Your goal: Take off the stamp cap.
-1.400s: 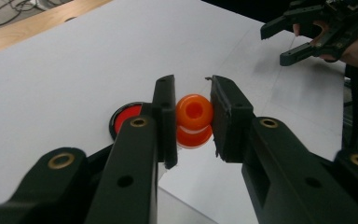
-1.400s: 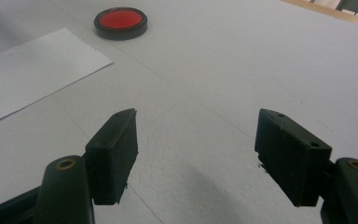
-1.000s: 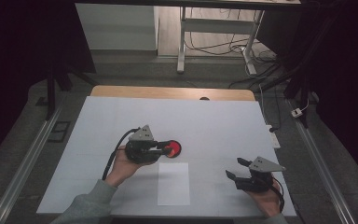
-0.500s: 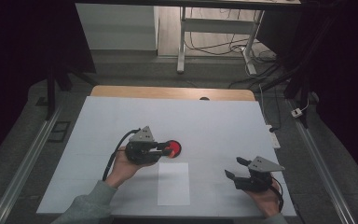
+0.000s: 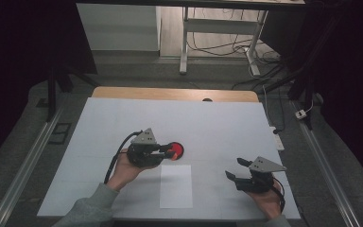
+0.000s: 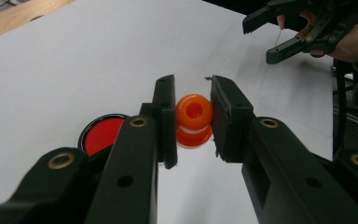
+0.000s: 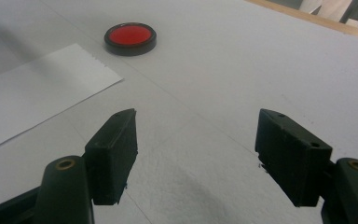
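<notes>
A small orange knob-shaped piece (image 6: 194, 119) sits between the jaws of my left gripper (image 6: 193, 100), which is shut on it. In the high view, that left gripper (image 5: 168, 151) is at the table's middle, its tips beside a round red pad with a black rim (image 5: 177, 150). The left gripper view shows the red pad (image 6: 101, 135) just left of the held piece. My right gripper (image 5: 233, 168) hovers open at the front right, holding nothing. Its own view shows the right gripper (image 7: 196, 116) wide apart over the white surface, with the red pad (image 7: 130, 37) farther off.
A white paper sheet (image 5: 176, 186) lies in front of the pad, between the two hands; the same sheet (image 7: 37, 98) lies left of the right jaws. The white tabletop (image 5: 217, 123) has a wooden strip (image 5: 170, 93) along its far edge.
</notes>
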